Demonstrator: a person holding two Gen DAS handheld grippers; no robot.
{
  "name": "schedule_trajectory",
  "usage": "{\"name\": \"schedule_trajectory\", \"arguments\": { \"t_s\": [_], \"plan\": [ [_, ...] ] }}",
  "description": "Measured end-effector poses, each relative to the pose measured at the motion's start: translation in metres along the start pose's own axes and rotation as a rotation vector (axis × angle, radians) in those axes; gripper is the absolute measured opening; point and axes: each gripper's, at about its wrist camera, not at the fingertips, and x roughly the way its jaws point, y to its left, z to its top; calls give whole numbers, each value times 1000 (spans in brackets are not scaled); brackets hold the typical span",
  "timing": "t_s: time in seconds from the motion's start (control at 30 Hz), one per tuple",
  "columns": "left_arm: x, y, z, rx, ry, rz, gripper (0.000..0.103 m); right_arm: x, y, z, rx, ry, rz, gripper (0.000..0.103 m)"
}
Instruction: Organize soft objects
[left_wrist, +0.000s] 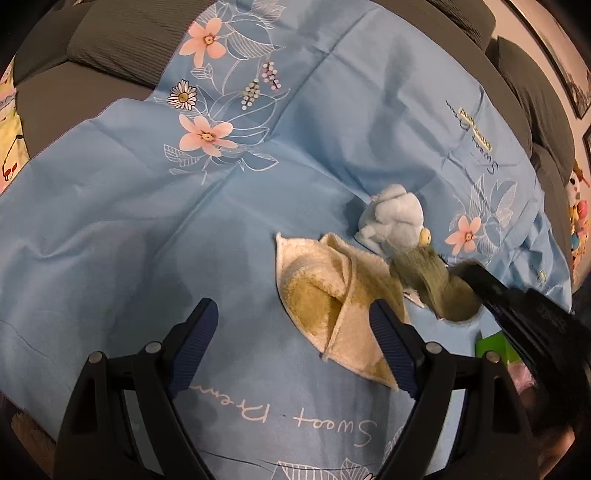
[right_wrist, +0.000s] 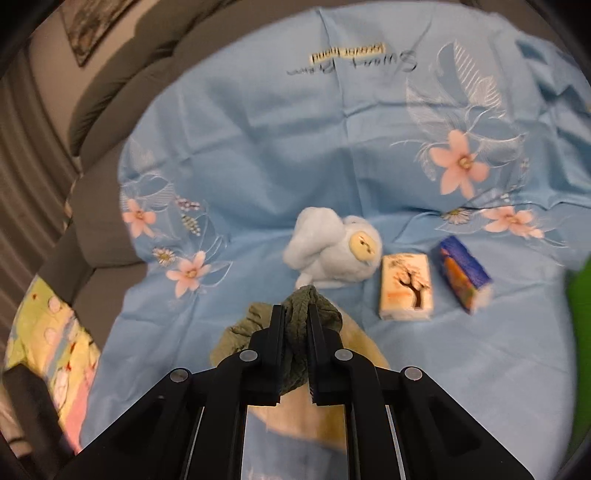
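An olive-green cloth is pinched between the jaws of my right gripper, which is shut on it; the same green cloth hangs from that gripper's black tip in the left wrist view. Beneath it lies a folded cream-yellow towel, also seen as a pale towel under the right gripper. A light blue plush toy sits just beyond on the blue sheet; the plush lies behind the towel. My left gripper stands open above the sheet, its right finger over the towel's edge.
Two tissue packs lie right of the plush: a white one with a tree print and a blue one. A blue flowered sheet covers a grey sofa. A green object sits at the right edge.
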Motion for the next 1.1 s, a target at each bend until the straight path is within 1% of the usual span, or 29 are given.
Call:
{"name": "schedule_trajectory", "arguments": {
  "t_s": [0.07, 0.13, 0.23, 0.3, 0.37, 0.4, 0.43, 0.47, 0.5, 0.53, 0.57, 0.6, 0.7, 0.83, 0.97, 1.0, 1.1],
  "plan": [
    [1, -5, -3, 19, 4, 6, 84, -14, -2, -14, -9, 16, 0, 12],
    [2, -11, -8, 41, 11, -1, 84, -21, -12, -29, 12, 48, -3, 12],
    [2, -19, -14, 73, 16, -11, 83, -18, -30, -50, 50, 115, -21, 12],
    [3, -24, -19, 94, 19, -6, 83, -9, -40, -62, 55, 183, -61, 12],
    [5, -27, -23, 109, 25, 0, 83, 1, -50, -68, 68, 270, -95, 12],
    [6, -28, -24, 115, 30, 1, 83, 3, -54, -69, 76, 298, -90, 12],
    [7, -28, -26, 120, 38, -1, 83, 1, -56, -68, 80, 296, -72, 13],
    [9, -29, -27, 125, 46, -4, 83, -4, -56, -66, 73, 280, -58, 19],
    [10, -30, -28, 131, 55, -7, 83, -8, -56, -64, 66, 270, -58, 30],
    [12, -29, -28, 134, 63, -8, 83, -13, -55, -63, 59, 256, -62, 37],
    [13, -29, -29, 132, 67, -5, 83, -21, -55, -61, 55, 227, -62, 51],
    [13, -29, -29, 130, 69, -3, 83, -25, -56, -60, 56, 205, -59, 60],
    [15, -32, -32, 131, 81, -15, 83, -32, -61, -59, 86, 175, -44, 61],
    [20, -39, -39, 145, 140, -64, 83, -33, -68, -58, 121, 173, -31, 61],
    [27, -47, -47, 174, 175, -68, 83, -31, -72, -59, 150, 178, -20, 61],
    [28, -49, -49, 179, 190, -77, 83, -30, -73, -60, 166, 183, -19, 61],
    [36, -53, -56, 182, 267, -142, 82, -26, -79, -63, 204, 201, -4, 61]
  ]
}}
